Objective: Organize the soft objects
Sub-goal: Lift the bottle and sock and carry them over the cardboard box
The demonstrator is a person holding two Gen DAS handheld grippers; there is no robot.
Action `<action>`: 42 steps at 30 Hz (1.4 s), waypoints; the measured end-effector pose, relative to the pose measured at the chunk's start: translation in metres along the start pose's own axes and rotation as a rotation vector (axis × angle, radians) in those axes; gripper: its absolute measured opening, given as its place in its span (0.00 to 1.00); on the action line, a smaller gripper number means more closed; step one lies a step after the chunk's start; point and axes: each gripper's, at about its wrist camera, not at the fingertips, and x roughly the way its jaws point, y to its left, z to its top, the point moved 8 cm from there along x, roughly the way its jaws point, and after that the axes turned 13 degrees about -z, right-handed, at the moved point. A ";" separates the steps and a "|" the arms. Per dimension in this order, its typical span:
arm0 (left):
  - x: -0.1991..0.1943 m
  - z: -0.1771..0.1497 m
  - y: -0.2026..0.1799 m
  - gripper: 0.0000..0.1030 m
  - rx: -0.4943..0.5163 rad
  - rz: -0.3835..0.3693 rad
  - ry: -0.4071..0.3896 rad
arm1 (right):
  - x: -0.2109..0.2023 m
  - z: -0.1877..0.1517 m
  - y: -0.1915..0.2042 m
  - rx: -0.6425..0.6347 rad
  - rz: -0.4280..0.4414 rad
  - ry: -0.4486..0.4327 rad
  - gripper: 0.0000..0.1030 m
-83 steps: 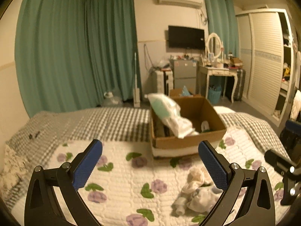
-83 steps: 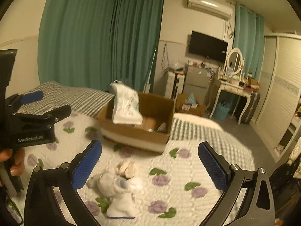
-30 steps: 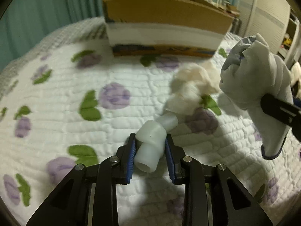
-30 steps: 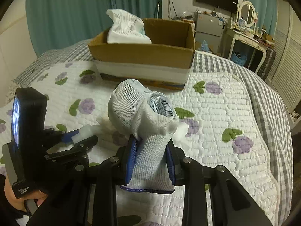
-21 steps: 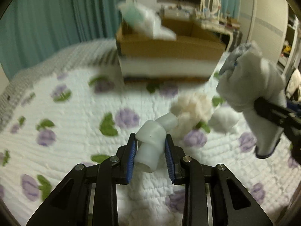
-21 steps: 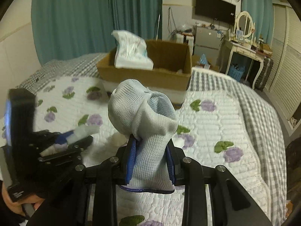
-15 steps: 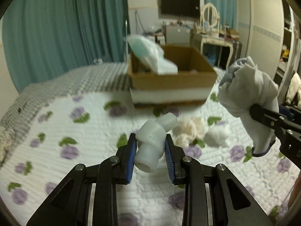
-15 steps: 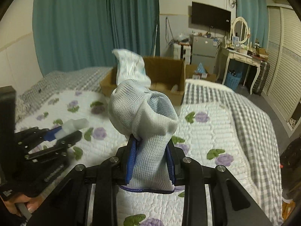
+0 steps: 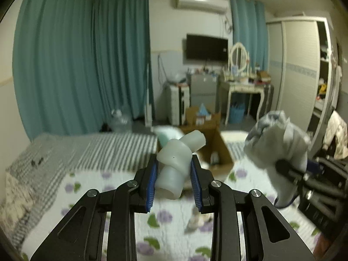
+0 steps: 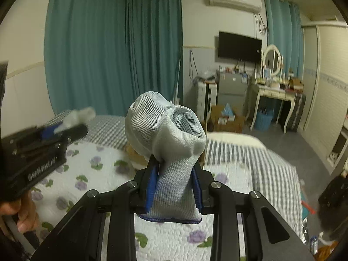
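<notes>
My left gripper [image 9: 174, 180] is shut on a small white rolled sock [image 9: 177, 159] and holds it high above the quilt. My right gripper [image 10: 174, 182] is shut on a balled grey-white sock [image 10: 167, 134], also lifted; that sock shows at the right of the left wrist view [image 9: 278, 143]. The left gripper appears at the left of the right wrist view [image 10: 63, 128]. The open cardboard box [image 9: 217, 150] stands on the bed behind the white sock, mostly hidden. A cream soft item [image 9: 199, 218] lies on the quilt below.
The bed has a white floral quilt [image 9: 87, 195] and a grey checked blanket [image 9: 97, 145] beyond it. Past the bed are teal curtains [image 9: 87, 65], a second cardboard box [image 9: 202, 117] on the floor, a dressing table [image 9: 245, 87] and a wardrobe [image 9: 304, 76].
Both grippers have risen higher with their socks still held. The box now sits lower and farther in view, and more of the room shows.
</notes>
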 end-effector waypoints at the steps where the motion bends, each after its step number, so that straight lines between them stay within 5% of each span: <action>1: -0.001 0.009 0.000 0.27 0.003 -0.002 -0.017 | -0.001 0.006 0.001 -0.005 -0.001 -0.009 0.28; 11: 0.025 0.070 0.013 0.27 0.029 -0.014 -0.099 | 0.015 0.072 0.007 -0.032 -0.019 -0.107 0.28; 21: 0.093 0.085 0.037 0.27 0.047 -0.004 -0.064 | 0.067 0.096 0.004 -0.037 -0.056 -0.099 0.28; 31: 0.192 0.025 0.054 0.27 0.000 0.002 0.093 | 0.169 0.073 0.010 -0.026 -0.066 -0.005 0.28; 37: 0.245 -0.018 0.052 0.28 0.061 0.033 0.207 | 0.230 0.029 0.013 -0.063 -0.067 0.093 0.28; 42: 0.285 -0.043 0.039 0.28 0.060 -0.021 0.296 | 0.272 -0.005 0.013 -0.084 -0.062 0.165 0.28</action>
